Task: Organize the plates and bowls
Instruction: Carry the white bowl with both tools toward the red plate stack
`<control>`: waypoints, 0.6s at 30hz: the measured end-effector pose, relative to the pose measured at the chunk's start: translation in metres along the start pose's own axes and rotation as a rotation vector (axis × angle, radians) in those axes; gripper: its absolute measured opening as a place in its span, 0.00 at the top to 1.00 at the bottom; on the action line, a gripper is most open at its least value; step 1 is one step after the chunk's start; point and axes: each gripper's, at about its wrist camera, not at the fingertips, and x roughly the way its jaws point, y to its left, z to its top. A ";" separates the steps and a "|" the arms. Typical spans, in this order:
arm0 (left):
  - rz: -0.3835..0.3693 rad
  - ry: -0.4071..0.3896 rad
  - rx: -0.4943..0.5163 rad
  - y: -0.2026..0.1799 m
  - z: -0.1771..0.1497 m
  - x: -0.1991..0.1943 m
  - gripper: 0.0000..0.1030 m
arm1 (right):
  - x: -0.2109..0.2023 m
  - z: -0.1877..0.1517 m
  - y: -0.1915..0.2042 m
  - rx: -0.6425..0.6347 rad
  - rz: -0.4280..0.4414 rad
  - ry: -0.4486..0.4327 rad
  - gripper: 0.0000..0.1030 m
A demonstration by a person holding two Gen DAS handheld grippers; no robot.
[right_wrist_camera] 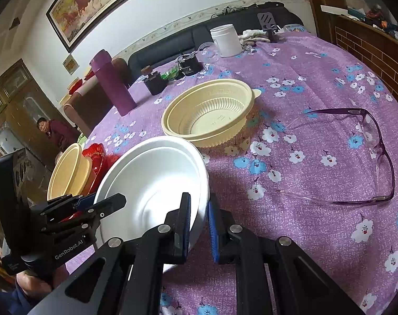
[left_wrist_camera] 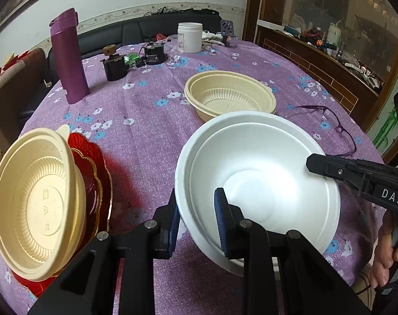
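A white foam bowl (left_wrist_camera: 256, 181) (right_wrist_camera: 154, 181) is held tilted above the purple tablecloth by both grippers. My left gripper (left_wrist_camera: 197, 220) (right_wrist_camera: 99, 204) is shut on its near-left rim. My right gripper (right_wrist_camera: 199, 223) (left_wrist_camera: 317, 165) is shut on its right rim. A cream plastic bowl (left_wrist_camera: 230, 94) (right_wrist_camera: 209, 110) sits upright behind it on the table. A second cream bowl (left_wrist_camera: 38, 202) (right_wrist_camera: 67, 170) leans tilted on a stack of red plates (left_wrist_camera: 96, 181) (right_wrist_camera: 96, 152) at the left table edge.
Purple-framed glasses (left_wrist_camera: 338, 128) (right_wrist_camera: 366, 155) lie right of the bowls. A purple flask (left_wrist_camera: 67, 57) (right_wrist_camera: 112, 84), a small dark grinder (left_wrist_camera: 115, 65), a black jar (left_wrist_camera: 154, 52) and a white jar (left_wrist_camera: 189, 38) (right_wrist_camera: 226, 40) stand at the back. A person (right_wrist_camera: 54, 131) is beyond the table.
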 end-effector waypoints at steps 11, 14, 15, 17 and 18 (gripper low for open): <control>-0.005 -0.052 -0.034 0.014 0.004 -0.021 0.76 | -0.002 0.010 0.016 -0.013 0.033 -0.007 0.87; -0.003 -0.068 -0.044 0.019 0.005 -0.029 0.76 | -0.002 0.013 0.022 -0.017 0.041 -0.010 0.87; -0.003 -0.075 -0.047 0.021 0.005 -0.031 0.76 | -0.002 0.014 0.023 -0.018 0.045 -0.010 0.87; 0.003 -0.089 -0.056 0.026 0.006 -0.036 0.76 | -0.001 0.017 0.029 -0.026 0.049 -0.012 0.87; 0.005 -0.094 -0.063 0.029 0.007 -0.039 0.76 | -0.001 0.018 0.032 -0.032 0.051 -0.014 0.87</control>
